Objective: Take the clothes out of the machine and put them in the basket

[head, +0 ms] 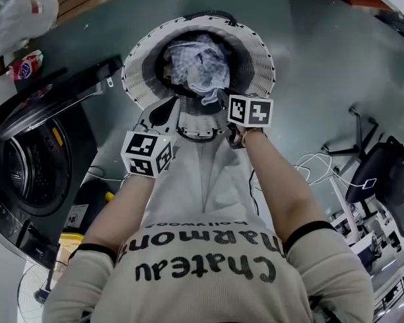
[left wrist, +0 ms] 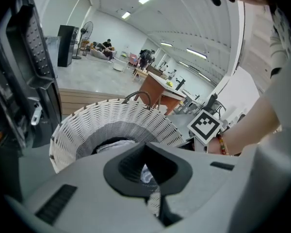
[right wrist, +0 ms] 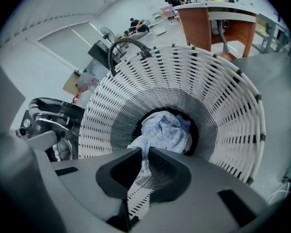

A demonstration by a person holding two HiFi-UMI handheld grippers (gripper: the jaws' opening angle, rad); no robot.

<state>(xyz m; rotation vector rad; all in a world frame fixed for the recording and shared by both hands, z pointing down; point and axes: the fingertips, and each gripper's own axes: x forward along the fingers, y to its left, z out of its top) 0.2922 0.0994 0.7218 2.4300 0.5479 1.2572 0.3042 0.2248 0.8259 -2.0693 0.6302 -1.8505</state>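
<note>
A white woven basket (head: 138, 66) stands on the floor ahead of me with pale blue and white clothes (head: 198, 66) piled at its bottom. My right gripper (head: 222, 106) hangs over its near rim, shut on a strip of pale blue cloth (right wrist: 144, 154) that trails down to the pile (right wrist: 167, 130). My left gripper (head: 167, 112) is beside it at the near-left rim, with its tips together (left wrist: 145, 145). A pale scrap shows in the hollow behind them; I cannot tell whether it is pinched. The washing machine (head: 27, 167) stands open at the left.
The machine's dark door (head: 67, 89) juts toward the basket's left side. An office chair (head: 380, 180) and loose cables (head: 316, 167) lie on the floor at the right. Plastic bags (head: 20, 12) sit at the top left. A wooden desk (right wrist: 208, 18) stands beyond the basket.
</note>
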